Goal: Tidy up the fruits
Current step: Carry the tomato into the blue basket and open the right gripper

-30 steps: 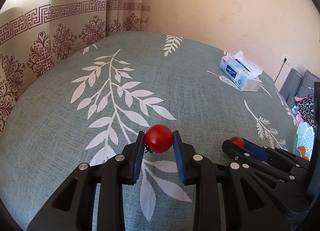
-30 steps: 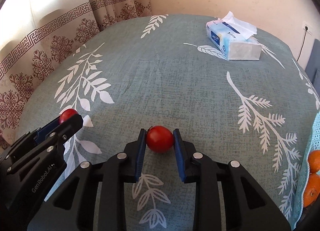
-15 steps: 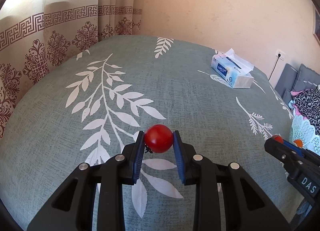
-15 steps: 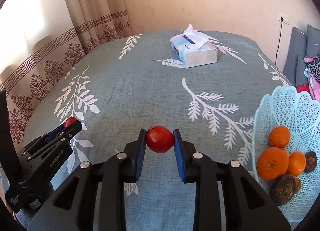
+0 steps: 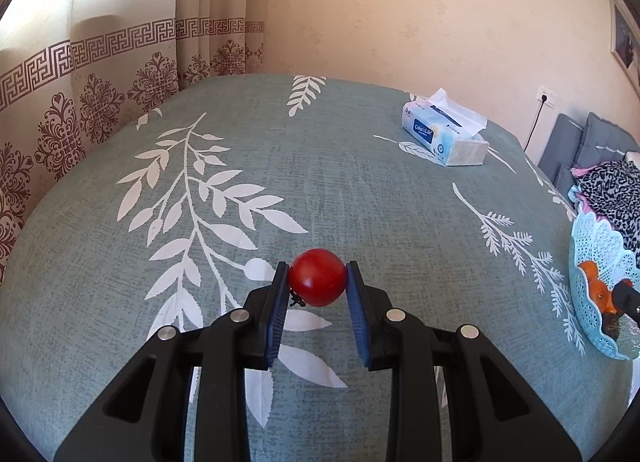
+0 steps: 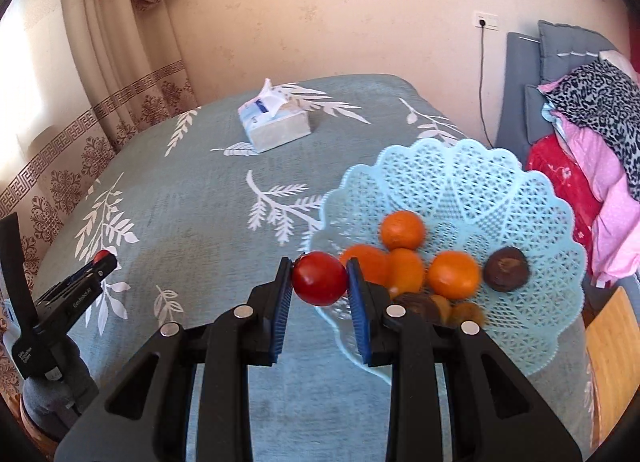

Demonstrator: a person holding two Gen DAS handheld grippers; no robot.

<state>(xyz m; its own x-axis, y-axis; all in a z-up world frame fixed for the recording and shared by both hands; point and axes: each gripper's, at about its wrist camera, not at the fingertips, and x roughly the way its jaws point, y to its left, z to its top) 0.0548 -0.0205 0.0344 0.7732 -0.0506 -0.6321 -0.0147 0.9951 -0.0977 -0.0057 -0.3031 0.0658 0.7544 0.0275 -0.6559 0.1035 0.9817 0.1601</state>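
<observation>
My left gripper [image 5: 318,278] is shut on a red tomato [image 5: 318,277] and holds it above the teal leaf-print tablecloth [image 5: 280,181]. My right gripper [image 6: 319,278] is shut on a second red tomato [image 6: 319,278] at the near left rim of the light blue lattice fruit basket [image 6: 480,189]. The basket holds several oranges [image 6: 402,229] and dark brown fruits [image 6: 506,268]. In the left wrist view the basket [image 5: 600,246] is at the far right edge. In the right wrist view the left gripper [image 6: 102,258] shows at the far left.
A tissue box [image 5: 444,137] stands at the back of the table, and also shows in the right wrist view [image 6: 274,121]. Patterned curtains [image 5: 100,73] hang on the left. Grey cushions and piled clothes [image 6: 592,121] lie to the right of the table.
My right gripper has swung right with its tomato, from over the tablecloth to the basket's rim. My left gripper has risen a little with its tomato.
</observation>
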